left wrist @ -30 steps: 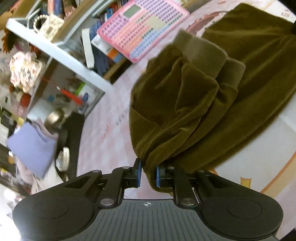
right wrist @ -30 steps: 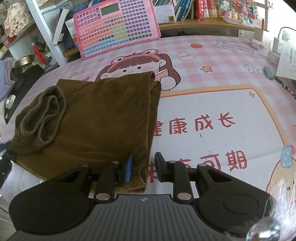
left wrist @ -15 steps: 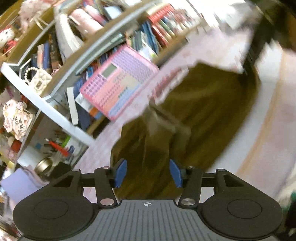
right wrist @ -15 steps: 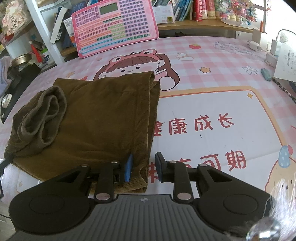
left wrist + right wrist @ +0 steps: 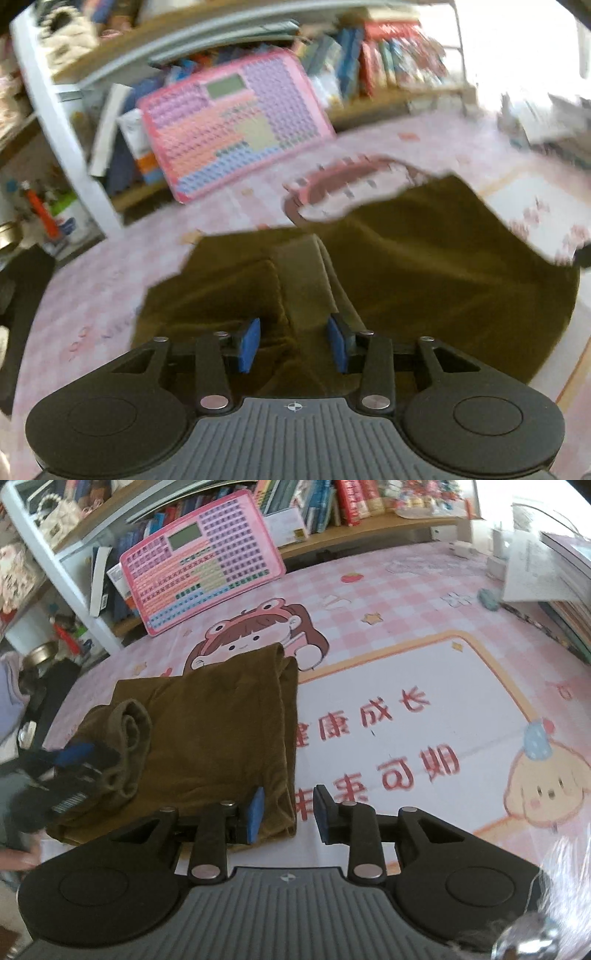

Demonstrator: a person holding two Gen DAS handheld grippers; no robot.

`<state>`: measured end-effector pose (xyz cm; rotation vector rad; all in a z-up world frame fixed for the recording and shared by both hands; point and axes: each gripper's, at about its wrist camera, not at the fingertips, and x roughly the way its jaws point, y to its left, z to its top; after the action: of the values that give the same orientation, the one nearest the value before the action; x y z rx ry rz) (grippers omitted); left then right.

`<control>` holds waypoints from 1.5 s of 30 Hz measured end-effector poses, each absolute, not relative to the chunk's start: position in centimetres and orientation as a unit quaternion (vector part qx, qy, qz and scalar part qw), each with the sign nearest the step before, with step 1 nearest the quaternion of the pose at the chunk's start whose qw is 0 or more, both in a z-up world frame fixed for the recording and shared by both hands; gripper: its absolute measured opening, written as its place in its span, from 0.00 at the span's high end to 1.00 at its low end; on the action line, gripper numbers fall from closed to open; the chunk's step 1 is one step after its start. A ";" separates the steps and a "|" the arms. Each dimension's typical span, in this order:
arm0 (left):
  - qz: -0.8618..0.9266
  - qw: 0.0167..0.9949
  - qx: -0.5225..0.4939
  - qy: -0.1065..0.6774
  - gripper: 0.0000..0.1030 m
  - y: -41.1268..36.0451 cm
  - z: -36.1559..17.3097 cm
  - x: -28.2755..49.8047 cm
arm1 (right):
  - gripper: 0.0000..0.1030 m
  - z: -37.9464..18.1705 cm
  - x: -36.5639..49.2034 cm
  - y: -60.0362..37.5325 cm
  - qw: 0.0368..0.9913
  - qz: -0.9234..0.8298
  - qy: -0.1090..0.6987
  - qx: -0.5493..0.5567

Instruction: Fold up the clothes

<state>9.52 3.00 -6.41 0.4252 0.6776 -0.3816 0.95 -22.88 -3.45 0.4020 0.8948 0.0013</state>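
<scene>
Trousers (image 5: pixel 207 738) of brown velvety cloth lie folded flat on the pink cartoon mat (image 5: pixel 406 635), with the cuffs (image 5: pixel 127 746) bunched in a lump on the side away from the mat's big red letters. Left gripper (image 5: pixel 293 345) hangs wide open just over that lump, holding nothing. Right gripper (image 5: pixel 288 814) is open too, with one pad over the trousers' corner nearest the letters. Any pinch should grab all cuff layers together, so the fold stays neat.
</scene>
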 end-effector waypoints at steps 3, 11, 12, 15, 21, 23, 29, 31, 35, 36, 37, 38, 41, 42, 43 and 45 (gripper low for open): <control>-0.195 0.902 0.202 0.328 0.63 3.0 -6.5 9.6 | 0.71 -3.2 -0.2 -22.4 0.876 -0.003 0.434 0.212; -0.208 0.910 0.192 0.304 0.47 5.0 -3.4 7.2 | 0.63 -2.7 -1.5 -20.3 0.866 -0.007 0.439 0.241; -0.212 0.911 0.194 0.297 0.40 5.3 -3.0 6.6 | 0.62 -2.8 -1.5 -20.3 0.861 -0.011 0.441 0.252; -0.221 0.909 0.205 0.289 0.19 6.1 -2.4 4.9 | 0.60 -3.2 -1.8 -20.0 0.850 -0.026 0.449 0.275; -0.238 0.899 0.189 0.315 0.05 7.4 -2.6 2.4 | 0.53 -3.3 -2.5 -18.6 0.839 -0.035 0.467 0.277; -0.242 0.899 0.166 0.326 0.03 7.8 -2.6 1.9 | 0.46 -3.1 -2.5 -18.4 0.838 -0.034 0.470 0.273; -0.233 0.898 0.097 0.360 0.02 8.2 -2.5 2.0 | 0.38 -2.9 -1.4 -19.0 0.839 -0.022 0.475 0.263; -0.220 0.901 0.083 0.364 0.02 8.1 -2.4 2.1 | 0.37 -2.9 -0.9 -19.5 0.840 -0.005 0.476 0.259; -0.182 0.912 0.054 0.365 0.02 6.9 -2.0 2.0 | 0.38 -3.0 0.5 -21.3 0.840 0.041 0.481 0.250; -0.168 0.915 0.047 0.364 0.02 6.2 -2.0 1.9 | 0.37 -3.1 0.8 -22.0 0.839 0.053 0.482 0.247; -0.154 0.918 0.042 0.363 0.02 5.5 -2.0 1.8 | 0.37 -3.1 1.3 -22.7 0.838 0.067 0.483 0.245; -0.138 0.921 0.036 0.364 0.02 4.7 -2.1 1.8 | 0.38 -3.2 1.7 -23.6 0.836 0.080 0.486 0.241; -0.087 0.926 -0.001 0.366 0.02 2.3 -2.1 1.3 | 0.38 -3.4 2.9 -26.6 0.828 0.117 0.493 0.238; -0.074 0.929 -0.018 0.362 0.02 1.6 -2.2 1.0 | 0.38 -3.6 3.2 -27.6 0.826 0.132 0.493 0.241; -0.060 0.931 -0.034 0.358 0.02 0.9 -2.3 0.7 | 0.39 -3.8 3.5 -28.5 0.821 0.143 0.496 0.246; -0.027 0.929 -0.047 0.366 0.02 -0.4 -2.5 0.2 | 0.45 -4.5 3.9 -29.7 0.806 0.158 0.508 0.261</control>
<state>0.17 -0.35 -2.47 -0.0970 0.7501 -0.0552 3.94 -29.71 -4.53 0.5579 1.0870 0.3391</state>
